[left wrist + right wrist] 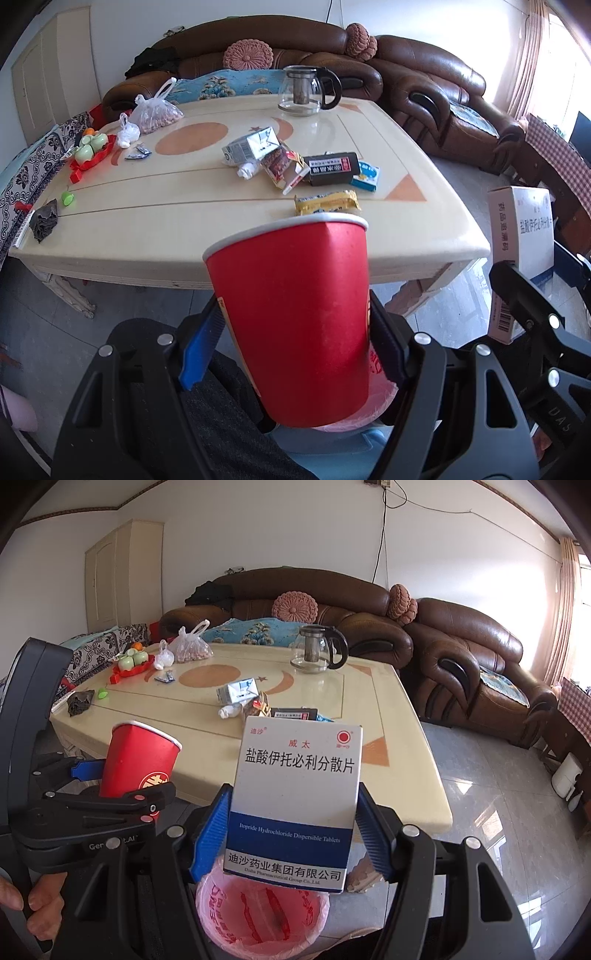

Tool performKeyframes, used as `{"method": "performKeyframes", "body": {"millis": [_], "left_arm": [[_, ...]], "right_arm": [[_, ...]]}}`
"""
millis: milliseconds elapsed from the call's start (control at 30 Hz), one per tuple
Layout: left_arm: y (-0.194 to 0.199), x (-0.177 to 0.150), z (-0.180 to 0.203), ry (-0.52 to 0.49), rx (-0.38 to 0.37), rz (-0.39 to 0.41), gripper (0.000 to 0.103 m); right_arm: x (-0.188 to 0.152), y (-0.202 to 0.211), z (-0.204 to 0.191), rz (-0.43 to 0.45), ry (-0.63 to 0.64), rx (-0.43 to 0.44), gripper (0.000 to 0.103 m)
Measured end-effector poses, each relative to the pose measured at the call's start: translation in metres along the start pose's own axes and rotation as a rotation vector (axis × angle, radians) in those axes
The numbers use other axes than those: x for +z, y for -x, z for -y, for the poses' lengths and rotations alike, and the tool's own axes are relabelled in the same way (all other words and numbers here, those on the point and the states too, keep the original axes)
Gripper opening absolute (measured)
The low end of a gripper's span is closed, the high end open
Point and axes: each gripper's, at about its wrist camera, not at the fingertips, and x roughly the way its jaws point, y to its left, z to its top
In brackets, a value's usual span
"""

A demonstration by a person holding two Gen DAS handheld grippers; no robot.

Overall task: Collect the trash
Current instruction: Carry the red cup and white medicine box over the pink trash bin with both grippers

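Bin [258, 915] with pink liner shows only partly, low in the frame, below the medicine box [295, 805] clamped by the right gripper [293, 834]. Left gripper [295, 354] clamps the red cup [295, 314], hiding the table edge [147, 269].

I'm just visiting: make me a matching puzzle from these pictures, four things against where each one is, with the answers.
Things:
1. red paper cup
2. medicine box
3. glass teapot
4. pink bin liner

Places:
A. below the right tongs
B. held in the left tongs
C. far side of the table
D. held in the right tongs

Pairs: 1-B, 2-D, 3-C, 4-A
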Motion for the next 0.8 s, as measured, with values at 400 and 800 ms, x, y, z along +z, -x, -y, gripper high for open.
{"method": "performKeyframes", "body": {"millis": [400,800], "left_arm": [[-0.024,-0.018,0.006,-0.026,-0.003,-0.077,0.072],[-0.067,-0.035,0.010,-0.028,-0.017,-0.195,0.072]], "right_arm": [[-0.024,-0.021,0.002,-0.089,0.003,0.000,0.064],[-0.051,-0.060,0.003,-0.199,-0.008,0.026,0.064]]}}
